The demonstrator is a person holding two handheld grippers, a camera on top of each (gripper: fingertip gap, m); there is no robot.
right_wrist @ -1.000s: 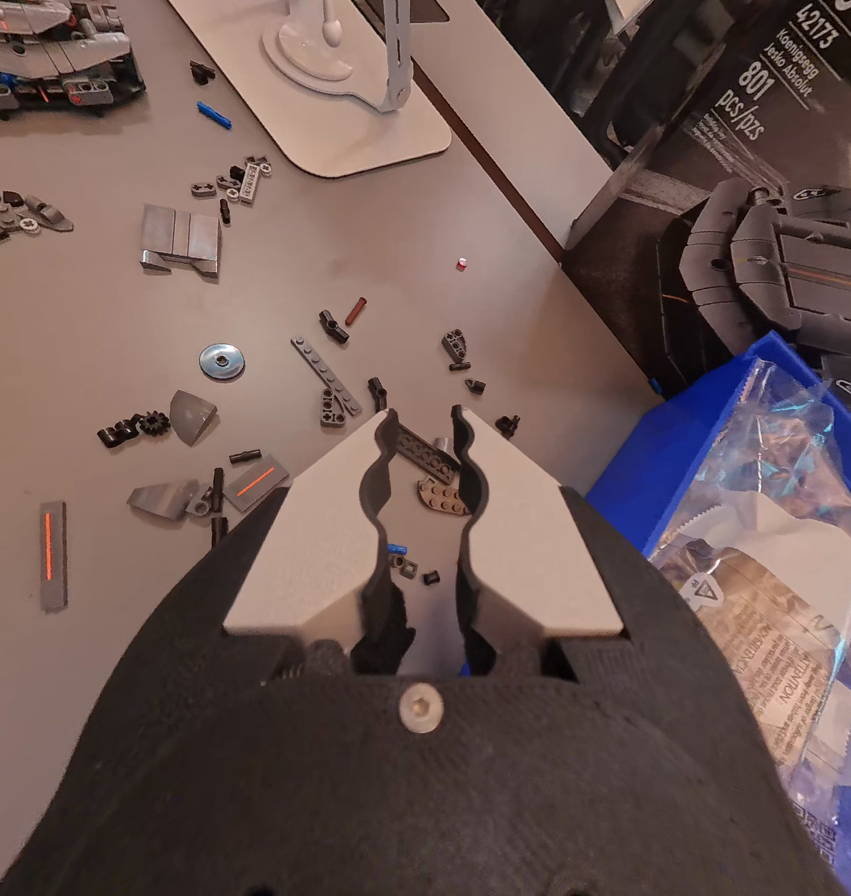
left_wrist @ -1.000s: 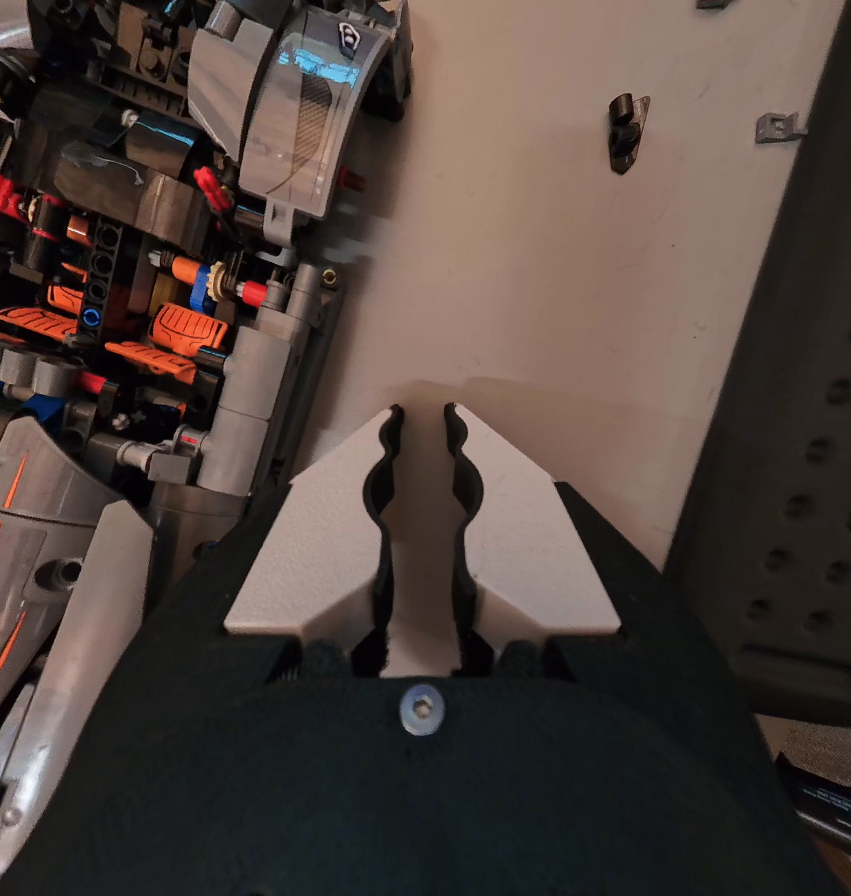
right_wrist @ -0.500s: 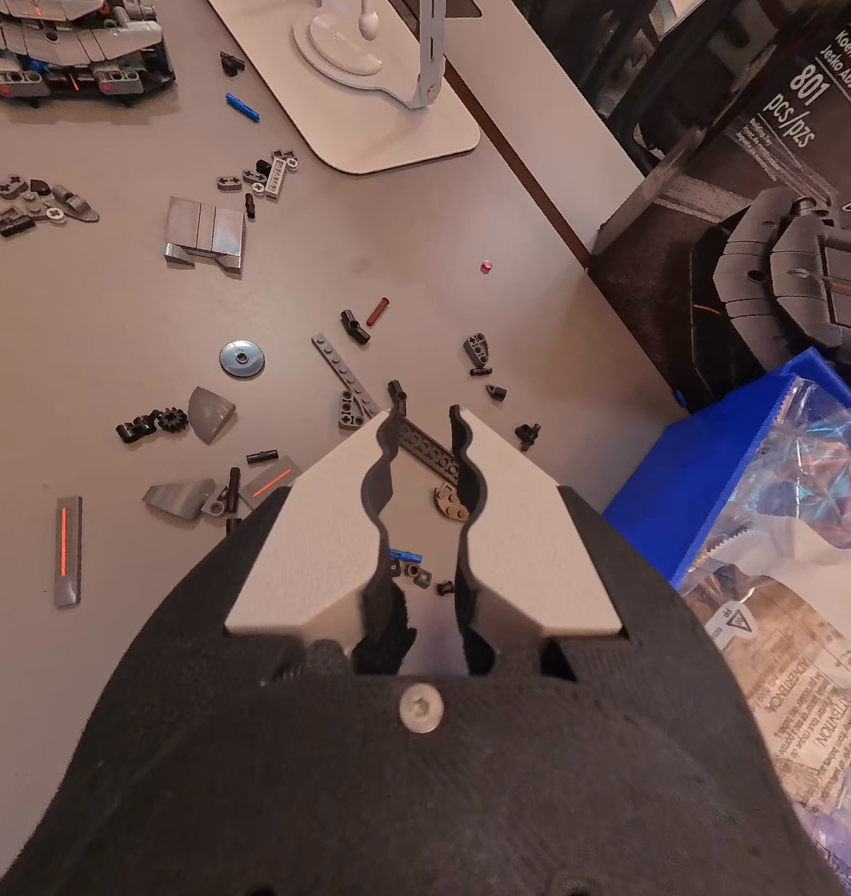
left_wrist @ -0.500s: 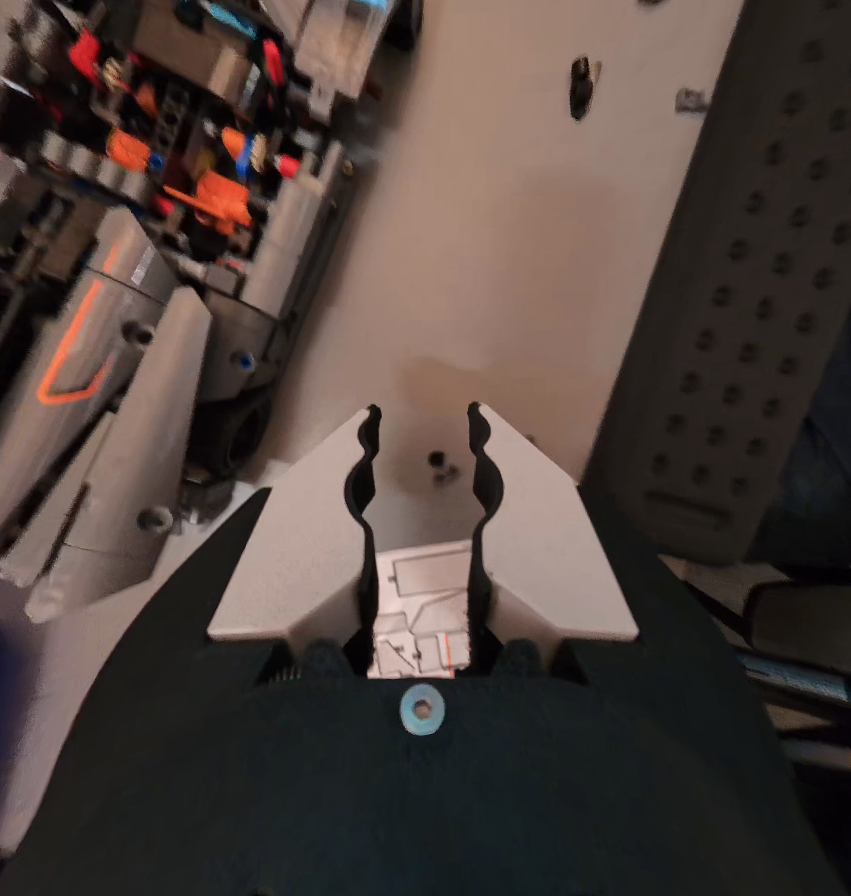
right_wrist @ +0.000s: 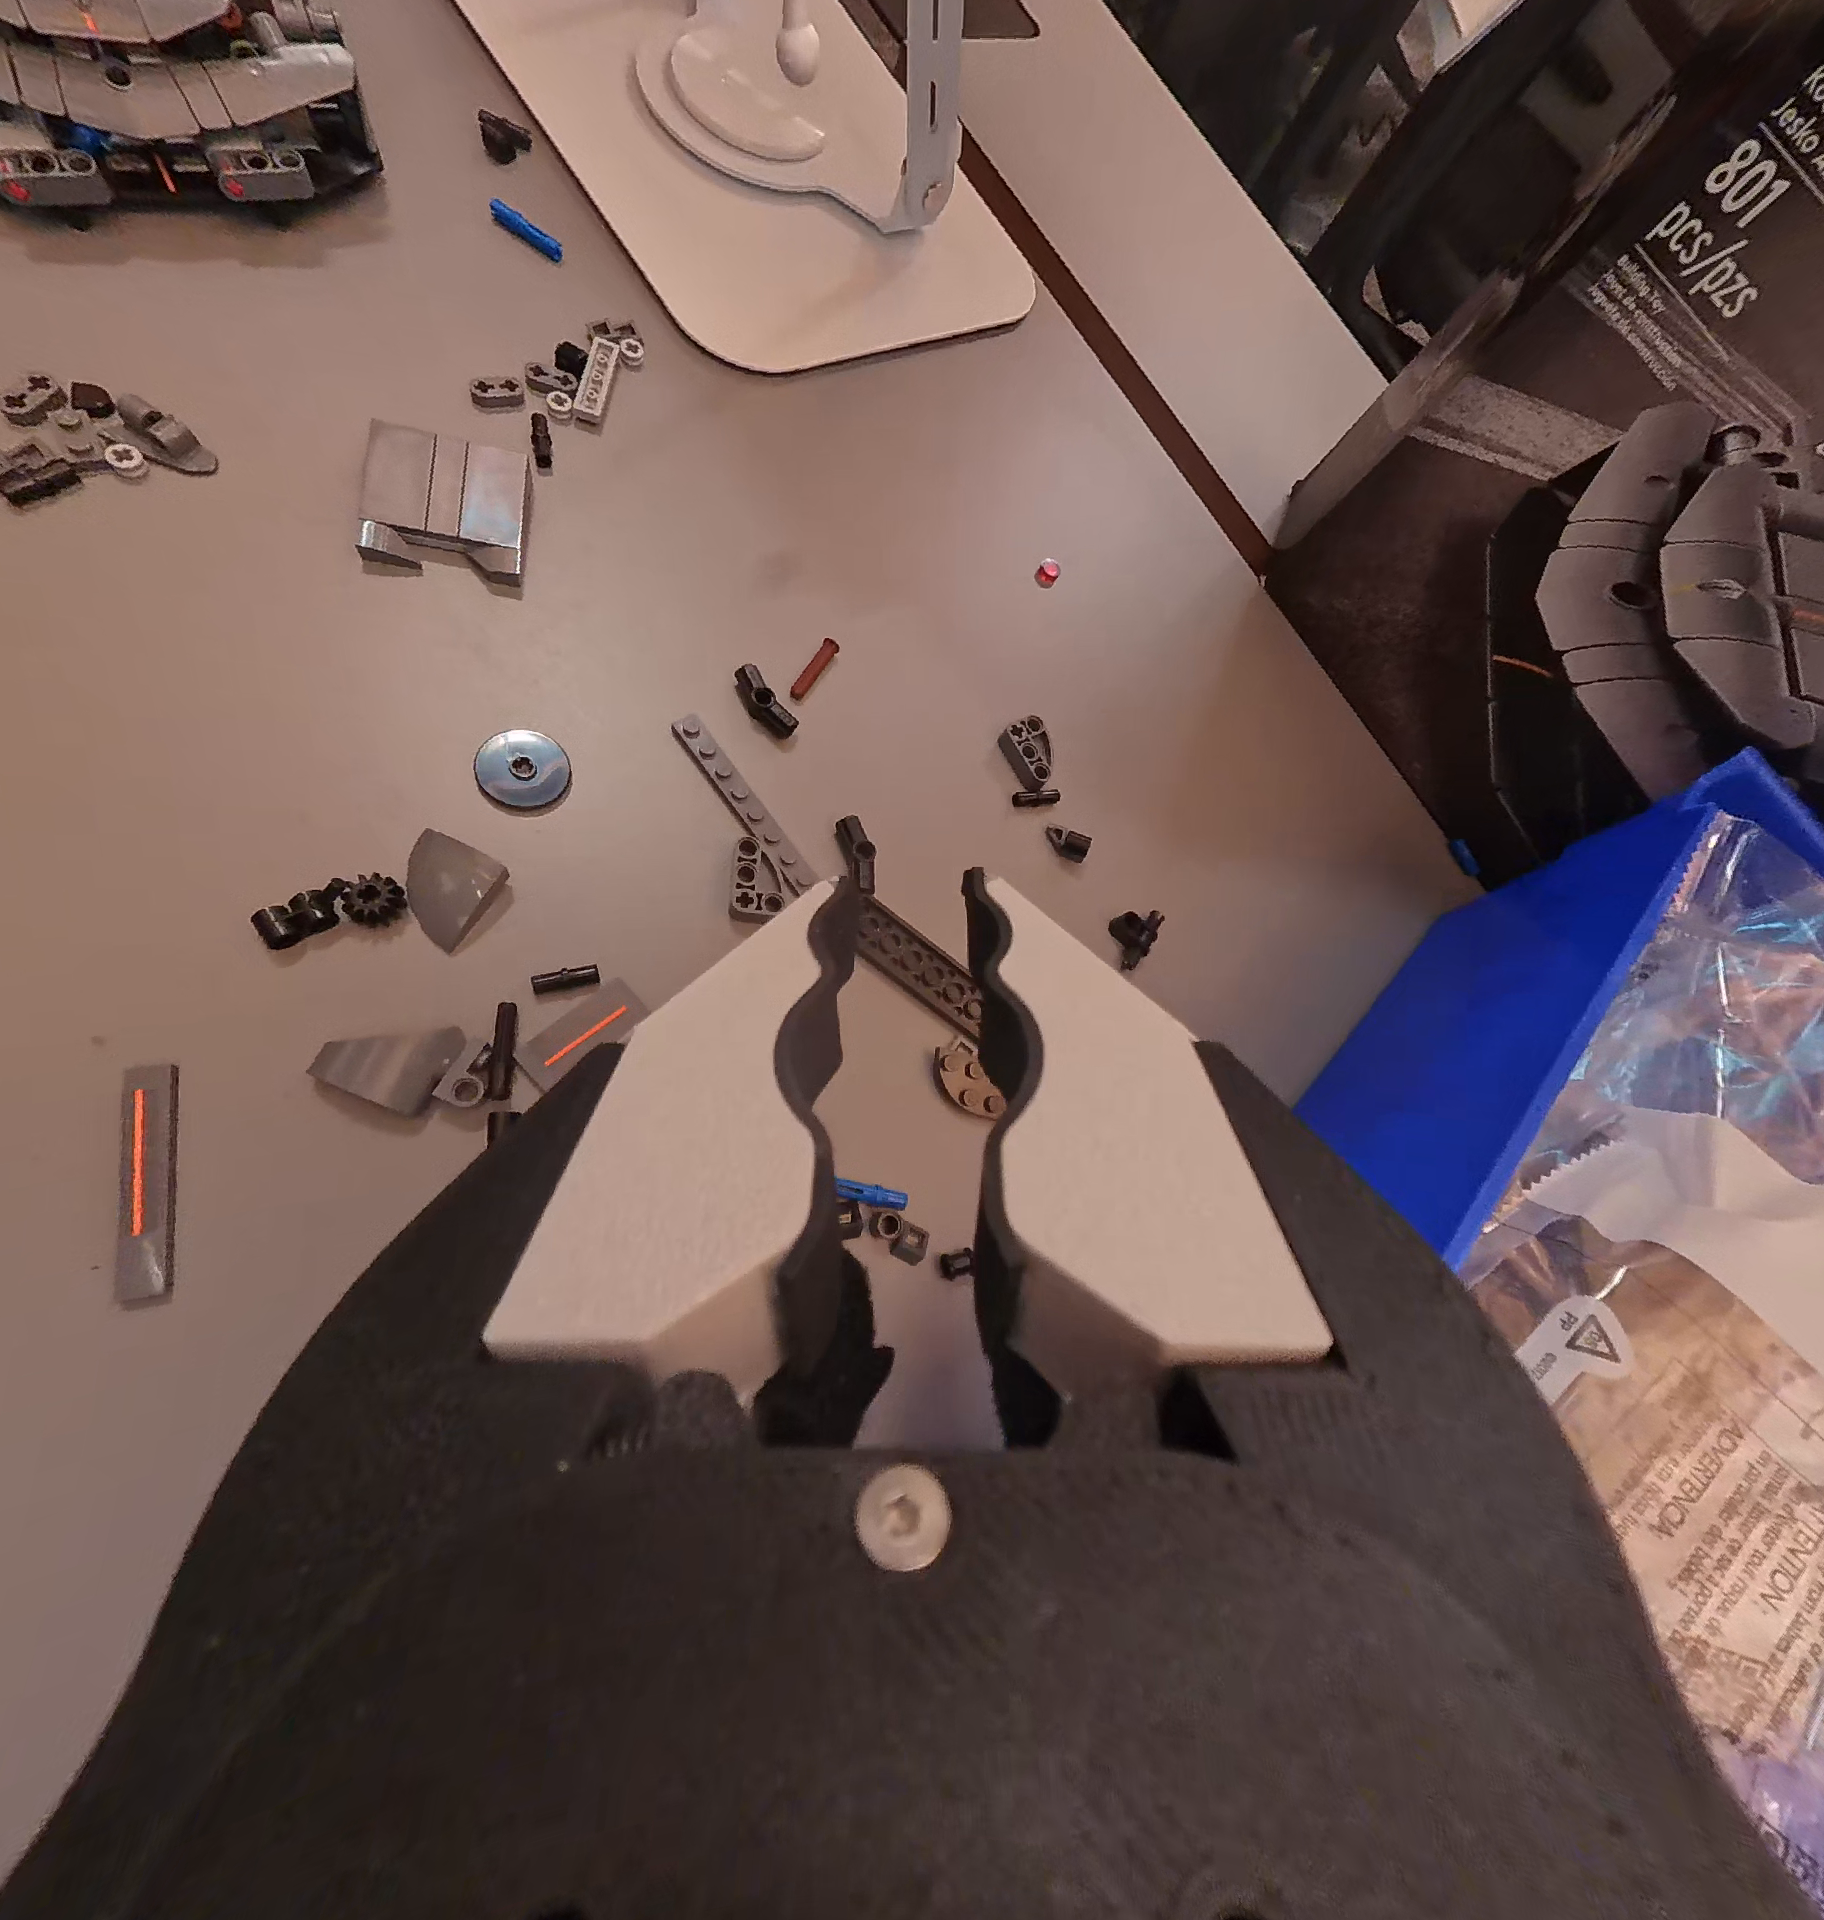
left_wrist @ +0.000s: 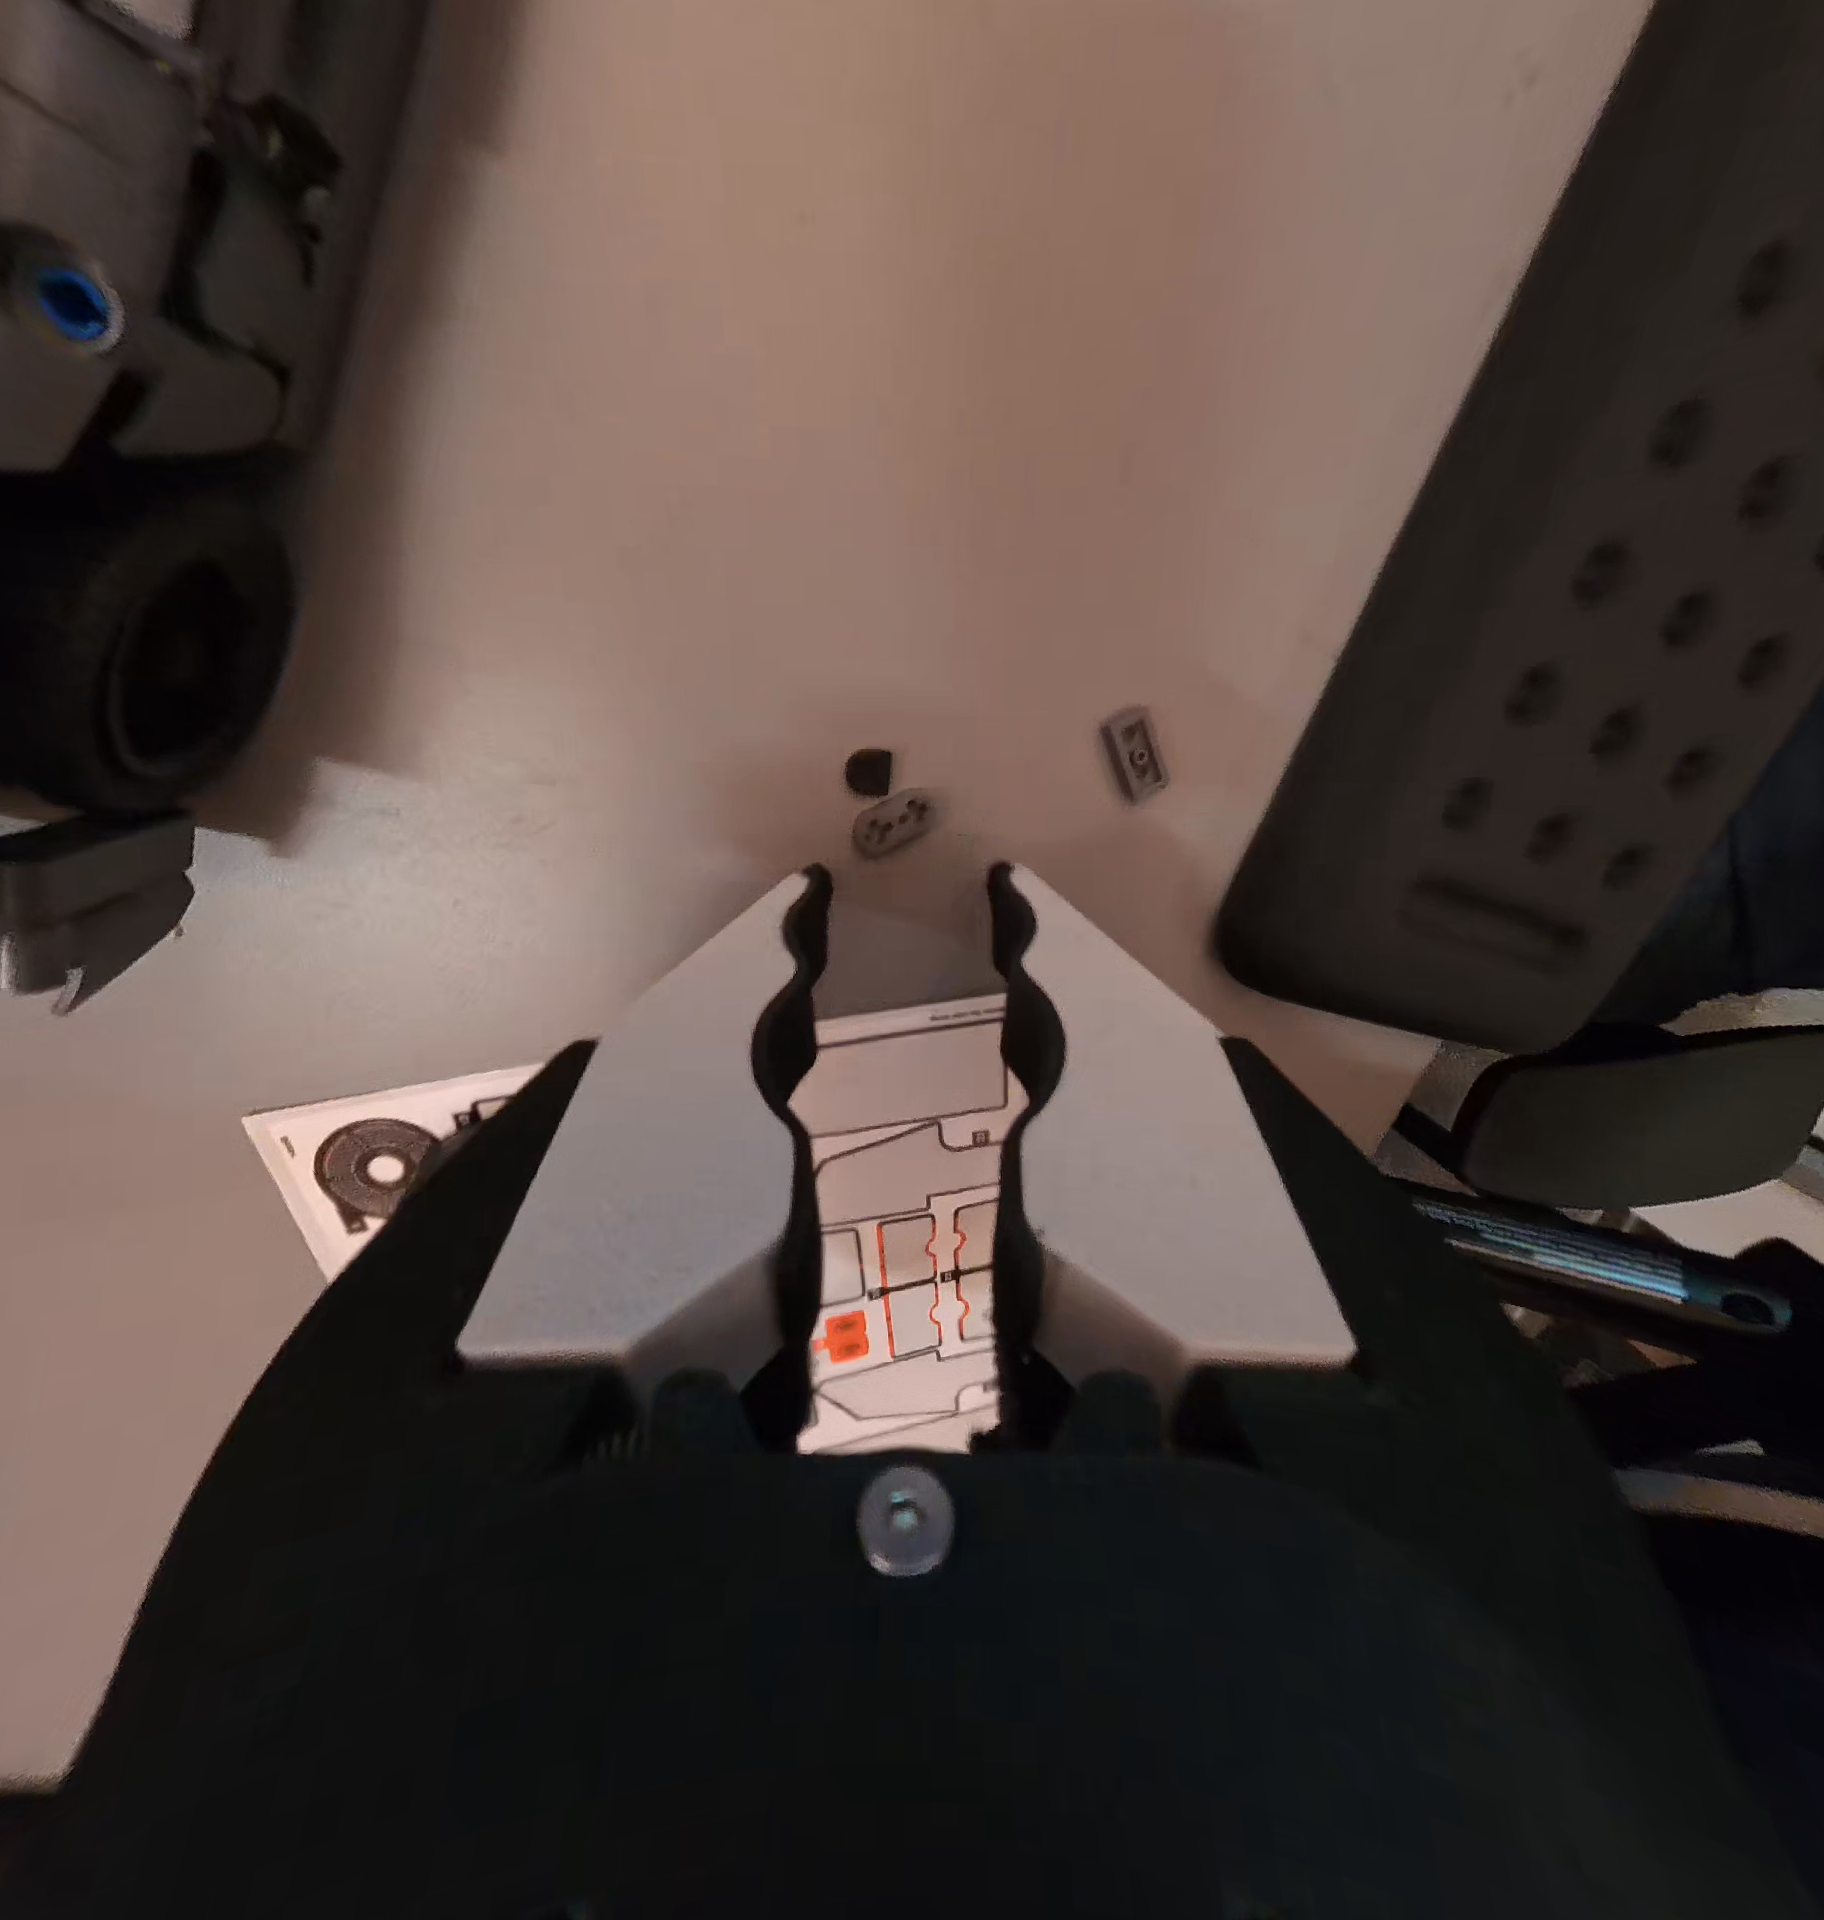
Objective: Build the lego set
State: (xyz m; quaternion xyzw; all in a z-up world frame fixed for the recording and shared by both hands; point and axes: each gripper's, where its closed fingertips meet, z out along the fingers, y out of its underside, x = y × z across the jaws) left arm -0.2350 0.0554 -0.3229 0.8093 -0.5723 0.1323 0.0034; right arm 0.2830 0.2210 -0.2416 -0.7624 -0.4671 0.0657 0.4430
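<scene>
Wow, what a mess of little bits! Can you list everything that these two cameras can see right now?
Car model: one, grey with a black wheel, left wrist view's upper left.
Sticker sheet: one, white, under the left gripper.
Small pieces: three, grey and black, just ahead of it.
Perforated panel: one, dark grey, on the right.
Loose pieces: dozens, mostly grey and black, scattered on the table.
Lamp base: one, white, top centre.
Set box: one, dark, upper right.
Bin: one, blue, holding plastic bags.
Left gripper: open, empty.
Right gripper: open, empty.
</scene>
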